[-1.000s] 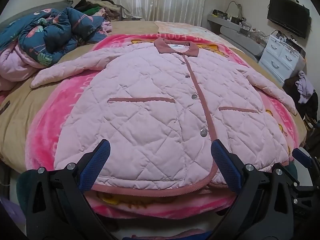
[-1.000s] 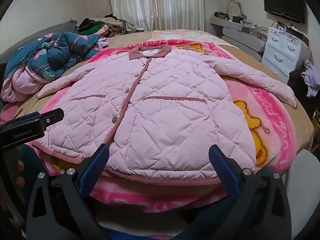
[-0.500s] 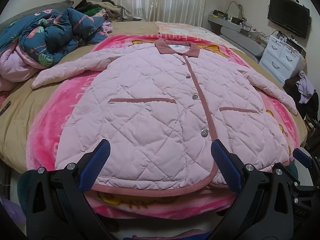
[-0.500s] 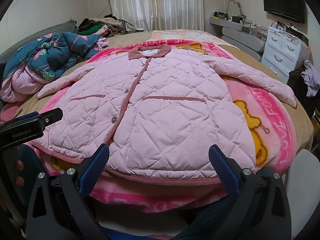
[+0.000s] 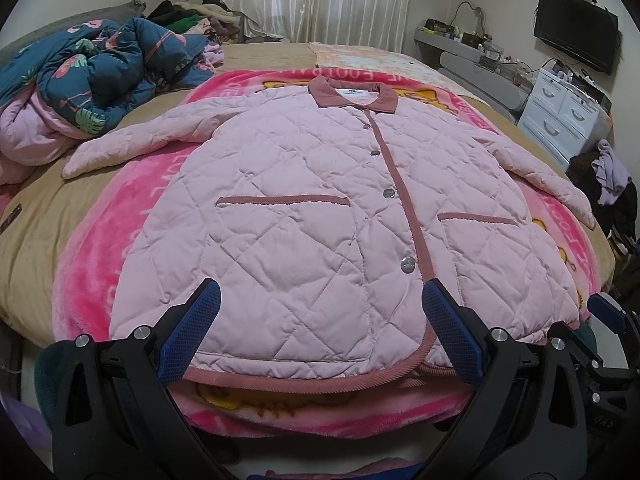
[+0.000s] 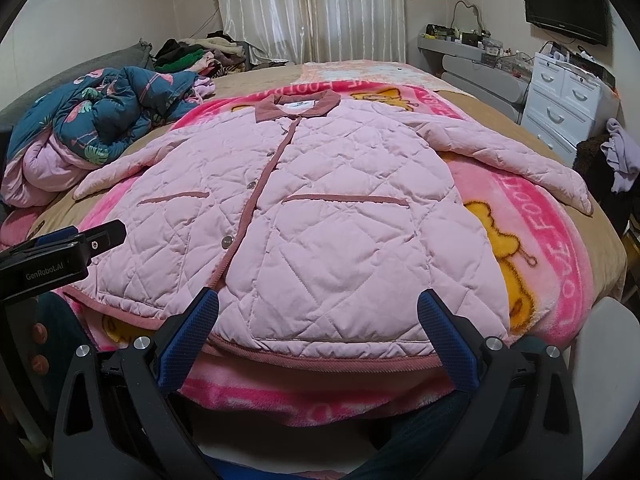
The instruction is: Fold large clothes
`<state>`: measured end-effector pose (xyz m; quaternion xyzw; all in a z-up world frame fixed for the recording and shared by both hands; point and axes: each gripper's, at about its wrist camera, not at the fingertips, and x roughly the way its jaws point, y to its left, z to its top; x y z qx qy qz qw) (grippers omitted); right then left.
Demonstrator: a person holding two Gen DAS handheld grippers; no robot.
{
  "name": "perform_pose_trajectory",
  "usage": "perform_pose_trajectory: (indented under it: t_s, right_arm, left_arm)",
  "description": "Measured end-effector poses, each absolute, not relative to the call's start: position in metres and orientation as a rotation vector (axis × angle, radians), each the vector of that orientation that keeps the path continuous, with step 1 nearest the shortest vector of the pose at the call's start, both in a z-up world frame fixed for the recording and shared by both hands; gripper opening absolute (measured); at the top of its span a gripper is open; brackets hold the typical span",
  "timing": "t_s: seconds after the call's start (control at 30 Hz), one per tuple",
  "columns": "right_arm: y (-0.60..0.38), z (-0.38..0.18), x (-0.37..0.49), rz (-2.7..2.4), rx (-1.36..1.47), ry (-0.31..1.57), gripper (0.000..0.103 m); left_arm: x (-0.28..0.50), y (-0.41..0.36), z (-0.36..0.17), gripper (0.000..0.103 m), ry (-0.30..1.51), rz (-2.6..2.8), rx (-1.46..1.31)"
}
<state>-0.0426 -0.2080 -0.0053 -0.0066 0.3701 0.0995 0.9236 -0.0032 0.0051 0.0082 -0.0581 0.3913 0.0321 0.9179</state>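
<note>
Quilted pink jacket (image 5: 320,216) lies flat and buttoned on a fleece blanket (image 5: 84,280) on the bed (image 5: 28,232), sleeves out. Left tongs (image 5: 320,312) and right tongs (image 6: 318,314) both gape wide over the hem, holding nothing. I would begin with the left sleeve (image 5: 136,140), pinching its cuff and carrying it across the chest, then the right. Bundled bedding (image 5: 92,76), curtains (image 5: 316,0), drawers (image 5: 560,108) and a television (image 5: 576,36) ring the room.

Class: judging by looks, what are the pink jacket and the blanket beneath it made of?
Pink jacket: apparently padded woven fabric, matte; diamond quilting puffs between the stitch lines. Its buttons shine like metal snaps. Blanket: plush fleece, probably synthetic; fuzzy, slightly glossy pile.
</note>
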Motion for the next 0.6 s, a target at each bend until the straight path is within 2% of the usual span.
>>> perform_pose_trajectory:
  t_s: [0.6]
  right_arm:
    - [-0.2082, -0.0013, -0.0404, 0.206, -0.012, 0.758, 0.099]
  left_arm:
    - [-0.0028, 0.0047, 0.0089, 0.094, 0.804, 0.073, -0.114]
